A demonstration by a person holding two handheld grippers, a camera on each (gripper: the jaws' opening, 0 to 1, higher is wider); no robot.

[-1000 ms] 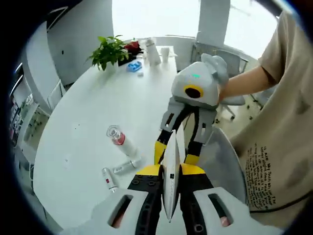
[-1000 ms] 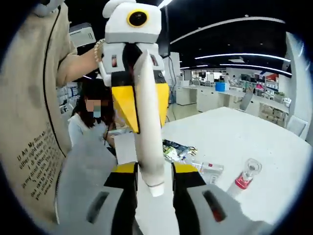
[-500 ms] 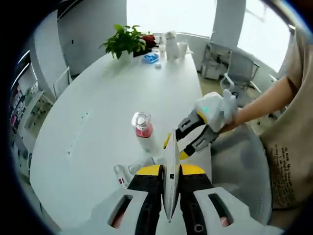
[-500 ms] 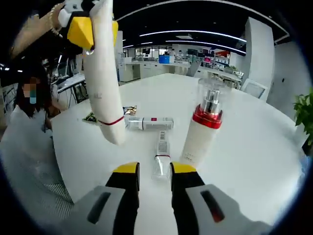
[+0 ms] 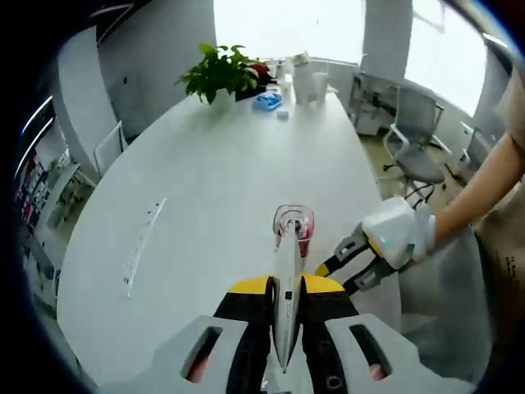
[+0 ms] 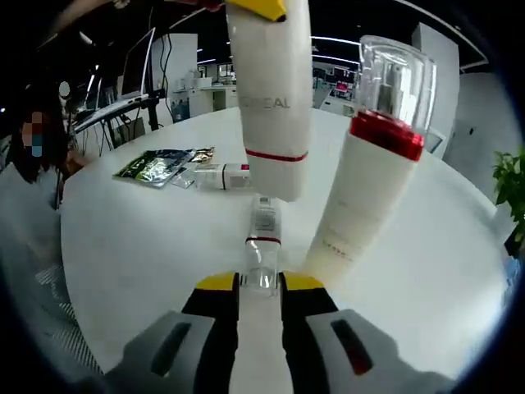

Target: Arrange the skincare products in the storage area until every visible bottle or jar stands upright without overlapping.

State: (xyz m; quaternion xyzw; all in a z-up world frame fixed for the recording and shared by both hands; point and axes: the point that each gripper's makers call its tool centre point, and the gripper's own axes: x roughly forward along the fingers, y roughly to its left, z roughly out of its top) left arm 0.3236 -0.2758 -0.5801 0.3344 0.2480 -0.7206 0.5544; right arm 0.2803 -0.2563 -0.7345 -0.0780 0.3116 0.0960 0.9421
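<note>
**White tube held over a white desk, small bottle between the other jaws**

Left gripper view: left hand-held gripper (image 5: 286, 305) with yellow-tipped jaws pressed against a flat white tube (image 5: 287, 287), seen edge-on, pointing out over a large white desk (image 5: 205, 189). Just past the tube's tip, a standing white pump bottle (image 5: 294, 227) with a red collar and clear cap. To the right, the right hand-held gripper (image 5: 349, 264), low over the desk beside that pump bottle, carried by a bare forearm. At the desk's far end, a potted green plant (image 5: 217, 72) and a few small items, too small to tell apart.

Right gripper view: right hand-held gripper (image 6: 259, 285) with its jaws set narrow around the clear end of a small bottle (image 6: 262, 238) lying on the desk (image 6: 139, 238); actual contact not clear. Same tube (image 6: 271, 98) hanging above, red band near its lower end. Pump bottle (image 6: 371, 172) leaning right in this view. Farther back, another tube (image 6: 228, 174) lying flat beside dark sachets (image 6: 157, 167).
</note>
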